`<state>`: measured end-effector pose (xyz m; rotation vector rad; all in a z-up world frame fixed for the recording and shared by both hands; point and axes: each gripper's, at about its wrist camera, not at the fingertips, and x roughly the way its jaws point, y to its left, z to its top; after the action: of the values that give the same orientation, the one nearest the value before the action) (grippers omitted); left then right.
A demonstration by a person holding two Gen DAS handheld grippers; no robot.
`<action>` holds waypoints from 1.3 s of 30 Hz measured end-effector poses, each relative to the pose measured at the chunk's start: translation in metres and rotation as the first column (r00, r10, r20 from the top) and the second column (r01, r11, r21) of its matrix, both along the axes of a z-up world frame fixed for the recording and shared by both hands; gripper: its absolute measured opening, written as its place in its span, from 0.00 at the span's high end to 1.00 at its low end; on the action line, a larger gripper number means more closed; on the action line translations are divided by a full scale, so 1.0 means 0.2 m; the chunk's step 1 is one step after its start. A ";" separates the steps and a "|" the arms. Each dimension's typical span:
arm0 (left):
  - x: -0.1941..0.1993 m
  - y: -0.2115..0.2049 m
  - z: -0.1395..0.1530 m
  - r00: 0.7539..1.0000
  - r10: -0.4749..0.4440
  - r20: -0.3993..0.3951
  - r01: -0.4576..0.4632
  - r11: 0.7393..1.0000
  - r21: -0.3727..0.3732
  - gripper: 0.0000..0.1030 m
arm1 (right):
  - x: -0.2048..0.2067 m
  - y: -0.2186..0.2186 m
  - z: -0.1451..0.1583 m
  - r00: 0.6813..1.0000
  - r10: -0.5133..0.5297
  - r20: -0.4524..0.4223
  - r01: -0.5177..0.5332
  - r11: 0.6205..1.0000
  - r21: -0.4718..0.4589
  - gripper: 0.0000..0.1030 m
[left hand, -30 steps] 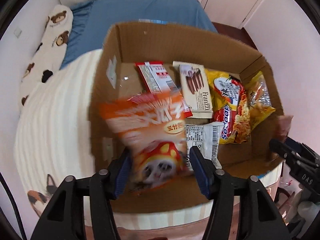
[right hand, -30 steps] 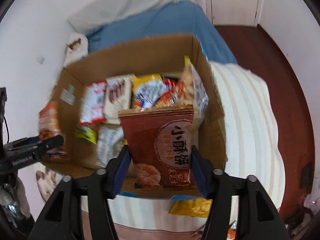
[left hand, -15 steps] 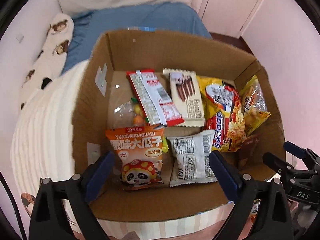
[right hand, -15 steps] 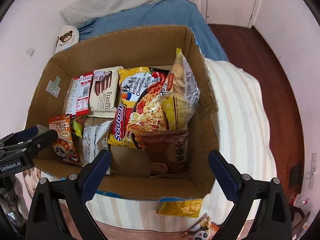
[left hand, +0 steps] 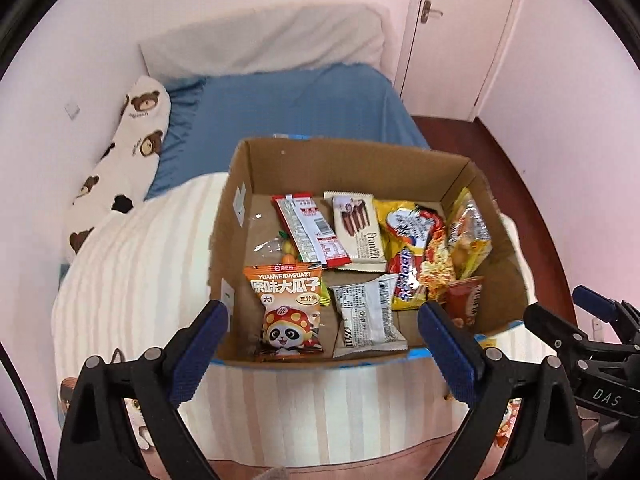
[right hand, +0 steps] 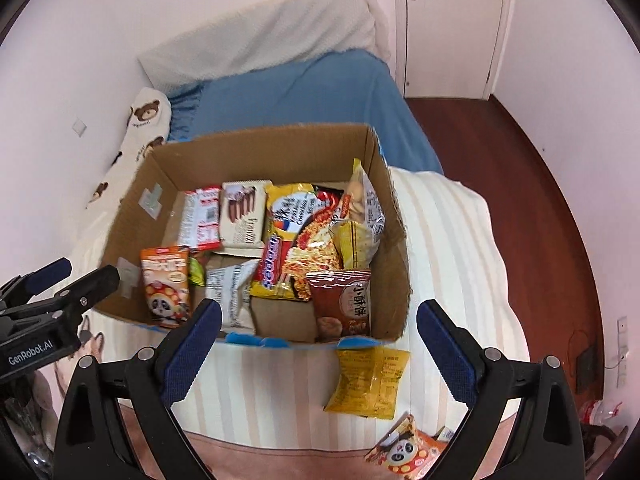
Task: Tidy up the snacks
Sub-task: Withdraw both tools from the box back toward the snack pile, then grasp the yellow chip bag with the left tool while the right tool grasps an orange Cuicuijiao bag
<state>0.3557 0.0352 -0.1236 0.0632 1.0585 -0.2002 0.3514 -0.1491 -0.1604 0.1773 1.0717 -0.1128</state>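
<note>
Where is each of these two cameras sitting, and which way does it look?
Left wrist view: sits on the left tongs, looking steeply down along its open blue-padded fingers into the cardboard box on the bed; the right tongs pokes in at the right edge.
Right wrist view: sits on the right tongs, also open, looking down at the box from its right side; the left tongs shows at the left edge, and a yellow packet lies outside the box.
Shared: the box and its snacks, such as the panda packet.
</note>
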 end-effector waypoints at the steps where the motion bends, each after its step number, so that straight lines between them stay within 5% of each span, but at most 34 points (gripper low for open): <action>1: -0.02 0.00 0.02 1.000 -0.001 0.008 0.001 1.000 0.000 0.06 | -0.02 0.01 0.02 1.000 -0.001 0.009 0.001 1.000 0.002 0.03; 10: -0.27 0.03 0.18 0.997 -0.003 0.076 0.005 0.999 -0.035 0.06 | -0.27 0.10 0.20 0.997 -0.003 0.074 0.002 1.000 0.014 0.03; 16: -0.44 -0.02 0.12 0.997 -0.036 0.063 0.038 0.999 -0.021 0.06 | -0.49 0.07 0.16 0.998 -0.051 0.045 0.050 0.998 0.024 0.03; 22: -0.65 -0.15 -0.28 0.993 -0.064 -0.100 0.072 0.994 0.081 0.06 | -0.77 -0.05 -0.32 0.977 -0.092 -0.194 0.105 0.993 0.057 0.03; 28: -0.77 -0.30 -0.79 0.957 -0.054 -0.285 0.118 0.970 0.211 0.06 | -0.98 -0.19 -0.98 0.884 -0.100 -0.456 0.139 0.989 0.052 0.03; 33: -0.78 -0.39 -0.98 0.935 -0.044 -0.351 0.144 0.954 0.264 0.06 | -0.98 -0.23 -1.18 0.871 -0.084 -0.483 0.115 0.993 0.033 0.00; 39: -0.78 -0.46 -1.04 0.928 -0.025 -0.371 0.143 0.945 0.294 0.06 | -0.92 -0.28 -1.32 0.831 -0.060 -0.554 0.122 0.990 0.075 0.00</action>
<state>0.1998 -0.0575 -0.3322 0.3766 1.4545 -0.1199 0.1670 -0.2050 -0.4237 0.3057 1.6524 -0.2006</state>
